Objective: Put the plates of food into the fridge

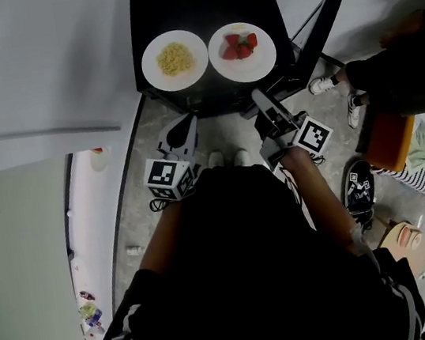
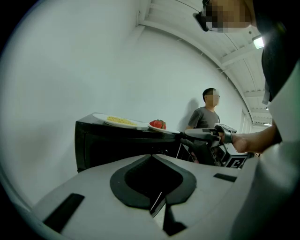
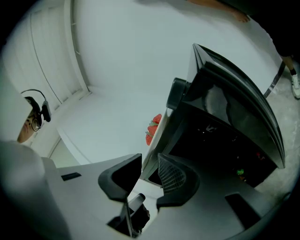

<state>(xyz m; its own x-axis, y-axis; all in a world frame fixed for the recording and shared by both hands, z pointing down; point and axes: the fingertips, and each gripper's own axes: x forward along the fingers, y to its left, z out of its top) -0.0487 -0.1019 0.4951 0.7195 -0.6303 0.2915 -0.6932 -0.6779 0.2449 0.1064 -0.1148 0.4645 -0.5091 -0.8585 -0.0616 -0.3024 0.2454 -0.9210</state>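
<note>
A black mini fridge (image 1: 202, 3) carries two white plates on its top. The noodle plate (image 1: 174, 60) is on the left and the strawberry plate (image 1: 242, 52) on the right. The fridge door (image 1: 319, 18) stands swung out to the right, and the dark inside (image 3: 220, 140) shows in the right gripper view. My right gripper (image 3: 149, 161) is open and rolled on its side, with the rim of the strawberry plate (image 3: 157, 136) between its jaws and not pinched. My left gripper (image 2: 152, 157) is shut and empty, held low in front of the fridge (image 2: 117, 147), left of the right gripper (image 1: 259, 98).
A person (image 2: 206, 117) stands beyond the fridge, by the white wall. On the right of the head view are someone's white sneakers (image 1: 323, 83), an orange seat (image 1: 390, 141) and a dark shoe (image 1: 359, 186) on the grey floor. A white wall panel (image 1: 15, 84) fills the left.
</note>
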